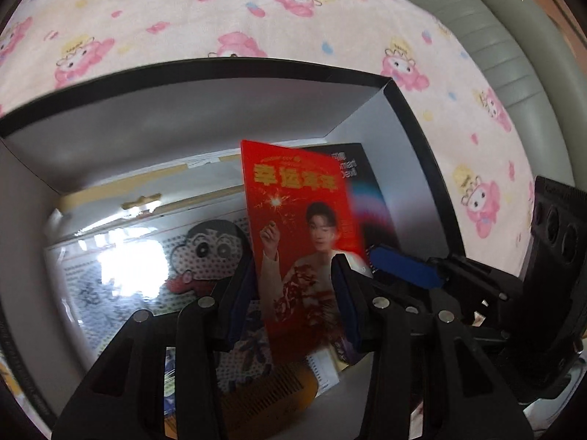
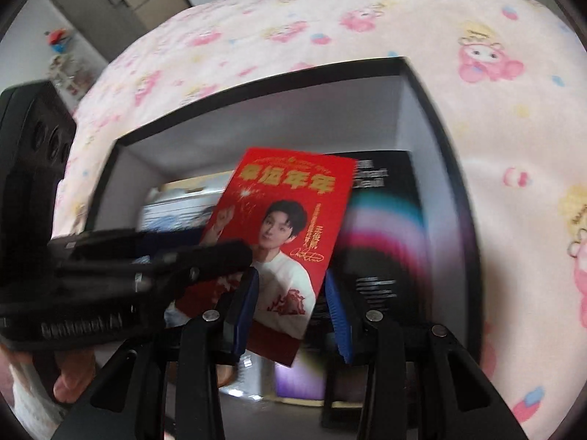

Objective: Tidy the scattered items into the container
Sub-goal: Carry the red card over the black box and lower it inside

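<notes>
Left wrist: 2 grippers (image 1: 297, 293) (image 2: 291, 308), 1 red card (image 1: 293, 220), 1 box (image 1: 220, 73).

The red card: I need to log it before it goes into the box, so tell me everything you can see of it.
The red card is a thin, glossy, stiff-looking rectangle printed with gold Chinese characters, a sparkler and a person in a pale top with a red pattern. It stands tilted above the open black-rimmed box, over the things already inside. The left tongs and the right tongs both bracket its lower part; whether the pads press on it cannot be told.
</notes>
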Tool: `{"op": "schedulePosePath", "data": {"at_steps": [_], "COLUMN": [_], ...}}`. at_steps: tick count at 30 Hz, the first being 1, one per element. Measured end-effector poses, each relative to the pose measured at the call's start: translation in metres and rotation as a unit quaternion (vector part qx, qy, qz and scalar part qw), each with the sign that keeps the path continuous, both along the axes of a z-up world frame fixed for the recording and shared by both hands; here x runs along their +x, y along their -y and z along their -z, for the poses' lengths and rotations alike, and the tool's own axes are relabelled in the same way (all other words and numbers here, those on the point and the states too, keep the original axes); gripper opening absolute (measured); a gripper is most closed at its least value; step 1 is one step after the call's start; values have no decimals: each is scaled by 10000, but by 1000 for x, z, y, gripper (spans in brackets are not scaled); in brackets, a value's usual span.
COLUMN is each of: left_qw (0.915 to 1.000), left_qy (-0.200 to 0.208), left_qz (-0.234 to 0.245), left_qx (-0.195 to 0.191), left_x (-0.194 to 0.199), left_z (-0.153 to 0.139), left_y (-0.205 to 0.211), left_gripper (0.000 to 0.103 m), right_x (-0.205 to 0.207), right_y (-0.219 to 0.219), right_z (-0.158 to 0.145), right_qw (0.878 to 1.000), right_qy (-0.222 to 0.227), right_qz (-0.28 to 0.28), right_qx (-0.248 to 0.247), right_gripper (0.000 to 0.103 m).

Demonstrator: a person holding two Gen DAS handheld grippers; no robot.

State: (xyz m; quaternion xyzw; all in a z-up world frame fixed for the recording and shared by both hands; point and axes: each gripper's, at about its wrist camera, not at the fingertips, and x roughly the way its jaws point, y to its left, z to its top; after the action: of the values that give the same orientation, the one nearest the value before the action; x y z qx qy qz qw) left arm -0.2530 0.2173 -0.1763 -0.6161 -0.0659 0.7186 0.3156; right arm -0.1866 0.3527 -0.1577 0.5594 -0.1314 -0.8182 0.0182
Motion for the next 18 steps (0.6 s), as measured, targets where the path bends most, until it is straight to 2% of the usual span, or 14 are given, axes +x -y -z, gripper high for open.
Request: {"op": "schedulePosePath", "data": {"at_steps": [3,5,7,11,14,18], "left_qw": [9997,9995,9992,9988,9984,9984], "left_qy": [27,-92,-46,226,248,428], "left_qz": [-171,-314,-385,-356,-313,-273], "left_qx": [149,50,-1,-245,-398,-266], "left_x": [-1,0,-1,5,9,7], "left_z": [-1,-6,-6,6,8,10], "left_y": [14,23,28,21,12,-4], "left_gripper": [43,43,43,43,43,45], "right_x": [2,6,10,15,17,17], "right_y": [1,-3,-8,-28,-35,-32], "right_z": [-8,-16,-23,-31,-37,-37], "right_qw": [9997,9985,9972,9946,9935,9946], "right_qy": [-206,-401,-518,-605,-689,-661], "right_qz": [76,244,410,835,906,780], "right_qx": [115,288,362,70,-75,-194], "right_gripper": [35,35,35,35,35,35]}}
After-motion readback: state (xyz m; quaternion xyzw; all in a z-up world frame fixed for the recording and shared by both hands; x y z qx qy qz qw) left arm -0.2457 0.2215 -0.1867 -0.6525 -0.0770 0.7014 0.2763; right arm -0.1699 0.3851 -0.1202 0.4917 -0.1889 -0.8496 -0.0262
